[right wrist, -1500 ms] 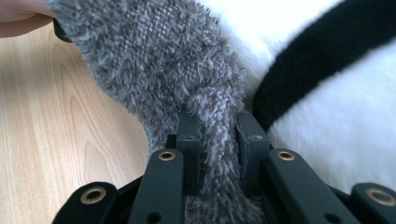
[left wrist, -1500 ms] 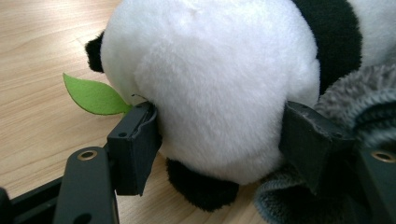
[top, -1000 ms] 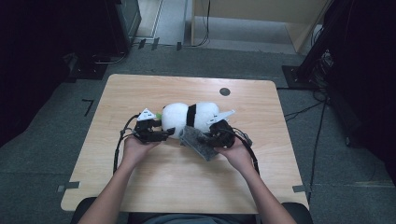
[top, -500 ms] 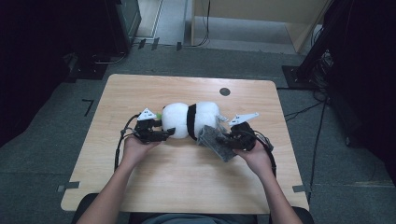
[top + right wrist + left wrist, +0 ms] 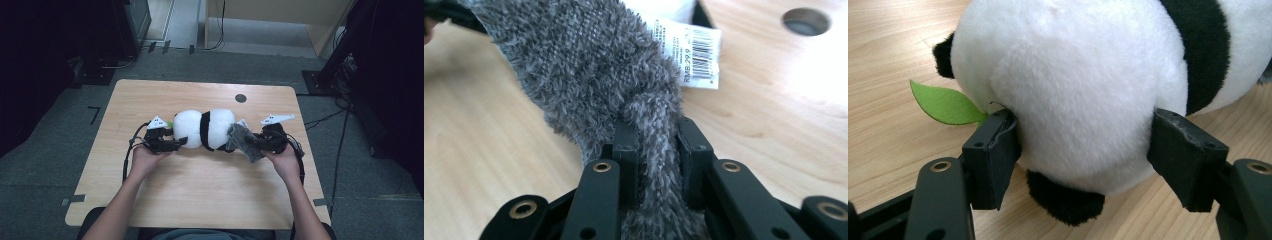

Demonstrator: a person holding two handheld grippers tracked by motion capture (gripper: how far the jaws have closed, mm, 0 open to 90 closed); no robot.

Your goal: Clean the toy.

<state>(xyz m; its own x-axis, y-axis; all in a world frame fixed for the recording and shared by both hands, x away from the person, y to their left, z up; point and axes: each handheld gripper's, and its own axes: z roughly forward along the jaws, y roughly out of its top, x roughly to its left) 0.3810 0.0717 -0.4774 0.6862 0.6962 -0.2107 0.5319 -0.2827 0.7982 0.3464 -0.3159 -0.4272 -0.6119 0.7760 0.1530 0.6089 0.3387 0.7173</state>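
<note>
High view: your left gripper [image 5: 176, 144] has its jaws clamped on the plush panda [image 5: 205, 129] at mid-bench [image 5: 150, 200], while your right gripper [image 5: 254, 144] pinches the grey fuzzy cloth [image 5: 242, 140]. You're mid-pull; next, draw the cloth clear, panda steady.

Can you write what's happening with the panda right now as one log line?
left gripper: shut on panda | right gripper: shut on grey cloth | panda lying on table
</note>
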